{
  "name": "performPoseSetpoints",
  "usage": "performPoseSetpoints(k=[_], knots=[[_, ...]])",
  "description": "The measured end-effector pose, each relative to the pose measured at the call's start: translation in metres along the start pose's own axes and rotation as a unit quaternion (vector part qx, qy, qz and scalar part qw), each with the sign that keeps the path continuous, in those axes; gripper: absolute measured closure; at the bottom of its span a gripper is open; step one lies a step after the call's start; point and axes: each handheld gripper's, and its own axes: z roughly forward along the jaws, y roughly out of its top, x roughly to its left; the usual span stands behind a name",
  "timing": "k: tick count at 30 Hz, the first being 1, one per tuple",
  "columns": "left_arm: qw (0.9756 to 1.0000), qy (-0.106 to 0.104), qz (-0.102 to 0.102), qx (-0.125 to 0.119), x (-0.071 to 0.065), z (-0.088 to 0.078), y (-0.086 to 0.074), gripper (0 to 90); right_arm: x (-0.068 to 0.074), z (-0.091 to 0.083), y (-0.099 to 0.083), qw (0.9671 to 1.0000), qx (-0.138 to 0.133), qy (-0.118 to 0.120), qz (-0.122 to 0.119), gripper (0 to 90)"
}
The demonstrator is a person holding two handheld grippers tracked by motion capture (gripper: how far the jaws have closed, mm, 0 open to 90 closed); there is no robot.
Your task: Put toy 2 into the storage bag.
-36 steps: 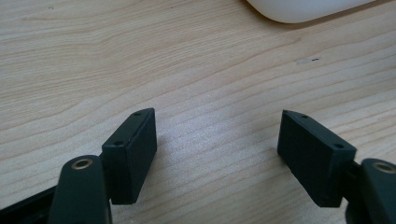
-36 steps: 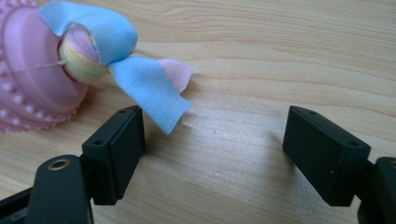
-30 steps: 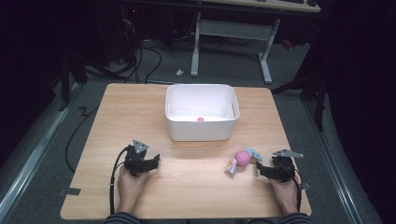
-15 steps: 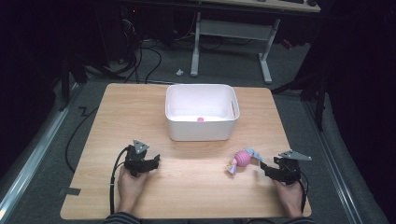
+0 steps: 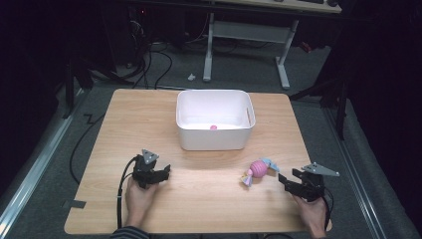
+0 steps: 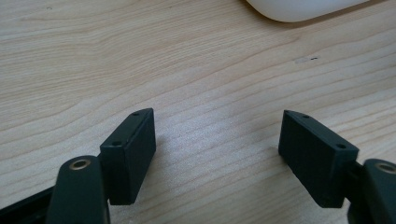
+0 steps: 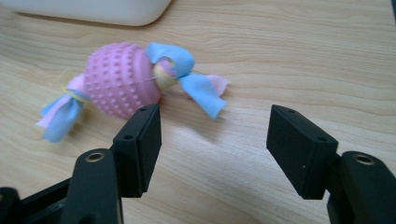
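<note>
Two grippers sit low over a wooden table (image 5: 199, 199), one in each hand. The right gripper (image 5: 284, 180) is at the right side near the front edge, and its jaws have just been closing, yet they are apart with nothing but bare wood between them. Just ahead of those jaws lies a pink bumpy toy (image 7: 122, 85) with blue and pink cloth tails at both ends. The toy rests flat on the table and no jaw touches it, though in the right gripper view one jaw tip is just beside it. The left gripper (image 5: 165, 171) is at the left side, well apart from the toy. Its jaws are wide apart and hold nothing. A white bin (image 5: 215, 140) stands in the middle of the table, farther back than the toy. A small pink thing (image 5: 213, 127) lies inside the bin.
</note>
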Motion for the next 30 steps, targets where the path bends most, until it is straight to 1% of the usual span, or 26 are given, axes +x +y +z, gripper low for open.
performPoseSetpoints(k=[4,7,10,11,17,22,26,27,28,30], knots=[[1.0000,-0.002,-0.001,-0.001,0.000,0.000,0.000,27.4,0.008,-0.002,0.002,0.9999,0.003,0.013,-0.011,37.6],[1.0000,-0.002,-0.001,-0.001,0.000,0.000,0.000,27.3,0.013,0.002,0.003,0.9994,0.009,0.026,-0.019,38.3],[1.0000,-0.002,-0.001,-0.001,0.000,0.000,0.000,27.3,0.017,0.005,0.004,0.9992,0.011,0.033,-0.022,38.5],[1.0000,-0.002,-0.001,-0.001,0.000,0.000,0.000,27.2,0.018,0.005,0.004,0.9990,0.010,0.033,-0.027,38.5],[1.0000,-0.002,-0.001,-0.001,0.000,0.000,0.000,27.2,0.028,0.008,0.009,0.9984,0.009,0.042,-0.037,38.9],[1.0000,-0.005,-0.001,-0.001,0.001,0.000,0.000,26.6,0.038,0.014,0.016,0.9972,0.010,0.053,-0.052,39.2],[1.0000,-0.006,-0.001,0.000,0.001,0.000,0.000,26.4,0.044,0.018,0.021,0.9963,0.012,0.060,-0.060,39.2],[1.0000,-0.006,-0.001,-0.001,0.001,0.000,0.000,26.4,0.046,0.019,0.023,0.9964,0.015,0.058,-0.060,39.3],[1.0000,-0.006,-0.001,-0.001,0.001,0.000,0.000,26.3,0.047,0.020,0.024,0.9962,0.016,0.054,-0.067,39.3],[1.0000,-0.007,-0.001,0.000,0.001,0.000,0.000,26.0,0.048,0.023,0.026,0.9960,0.020,0.056,-0.066,39.1]])
